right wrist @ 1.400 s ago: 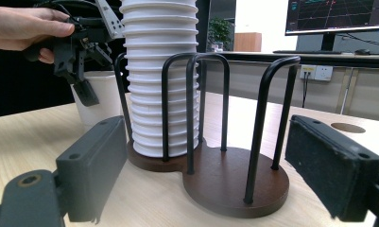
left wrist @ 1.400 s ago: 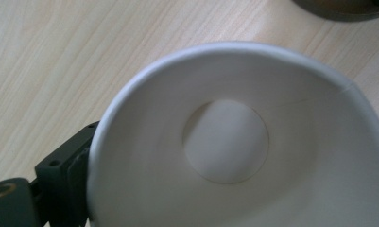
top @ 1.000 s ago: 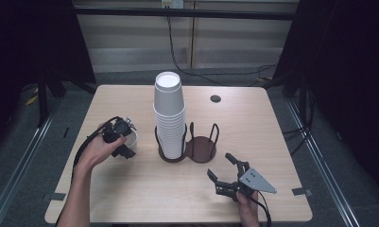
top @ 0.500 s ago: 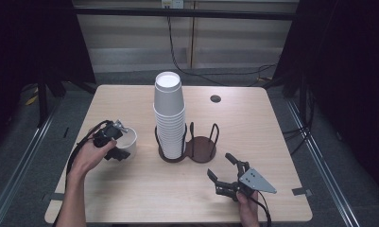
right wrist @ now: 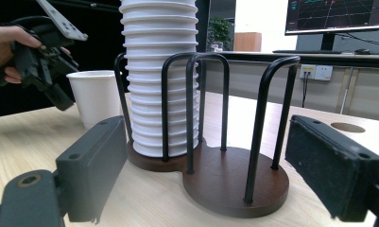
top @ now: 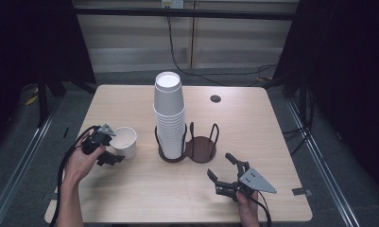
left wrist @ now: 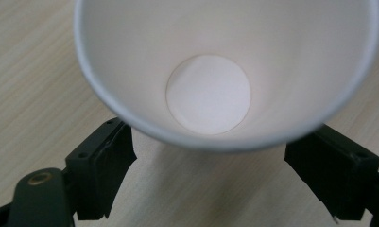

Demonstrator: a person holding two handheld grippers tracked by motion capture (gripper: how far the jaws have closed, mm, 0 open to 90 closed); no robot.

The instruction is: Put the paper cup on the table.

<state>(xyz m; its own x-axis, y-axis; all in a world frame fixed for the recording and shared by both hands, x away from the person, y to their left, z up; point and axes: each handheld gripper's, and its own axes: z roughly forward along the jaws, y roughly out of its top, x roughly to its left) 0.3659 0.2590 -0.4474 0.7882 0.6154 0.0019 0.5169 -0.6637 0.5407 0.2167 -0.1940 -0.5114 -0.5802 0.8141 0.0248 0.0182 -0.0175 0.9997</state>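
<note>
Two-ring cup holder (top: 199,147) beside cup (top: 124,141)

We take the dark wooden holder (top: 200,149) with its black wire hoops as our landmark on the pale table (top: 272,142). In its left ring stands a tall stack of white paper cups (top: 168,113), while its right ring holds nothing. Beyond it, slightly to the right, we see a round hole (top: 215,98) in the tabletop. Farther behind it, a black cable (top: 177,61) runs across the floor. Near the table edge, right of the holder, lies a strip of tape (top: 300,191).
</note>
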